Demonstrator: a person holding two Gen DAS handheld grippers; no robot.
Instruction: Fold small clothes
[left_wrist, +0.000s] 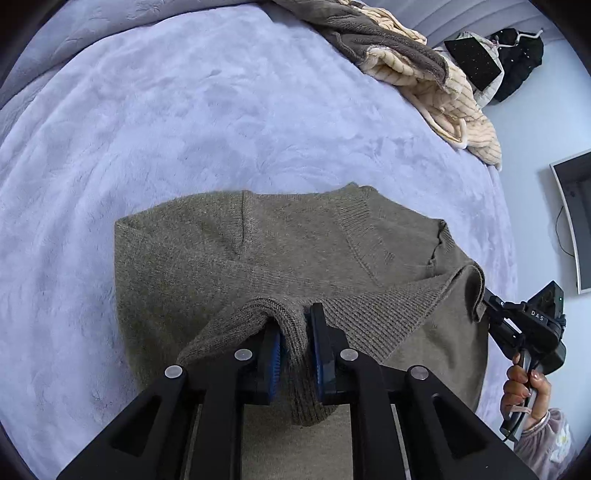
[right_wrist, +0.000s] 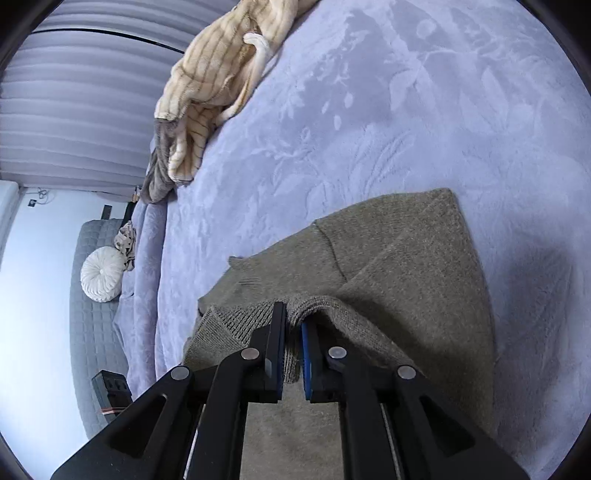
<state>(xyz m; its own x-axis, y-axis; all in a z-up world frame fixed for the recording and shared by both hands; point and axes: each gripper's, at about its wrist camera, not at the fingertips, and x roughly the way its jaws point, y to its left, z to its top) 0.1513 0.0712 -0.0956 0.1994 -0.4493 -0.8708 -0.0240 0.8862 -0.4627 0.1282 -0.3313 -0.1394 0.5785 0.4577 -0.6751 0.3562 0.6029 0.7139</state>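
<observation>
The olive knit sweater lies half-folded on the lilac blanket; my left gripper and right gripper, both tilted downward, each pinch its ribbed hem.

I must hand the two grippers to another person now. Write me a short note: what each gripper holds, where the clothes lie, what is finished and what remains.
Left gripper: shut on the ribbed hem of the olive sweater.
Right gripper: shut on the same hem, at the other corner.
Place: the sweater lies on the lilac blanket; its hem is lifted and carried over the body, towards the collar end.
Done: the sleeves appear already folded in.
Left: lay the hem down, open both grippers, smooth the fold. The cream striped garment near the headboard is heaped, not folded.
</observation>
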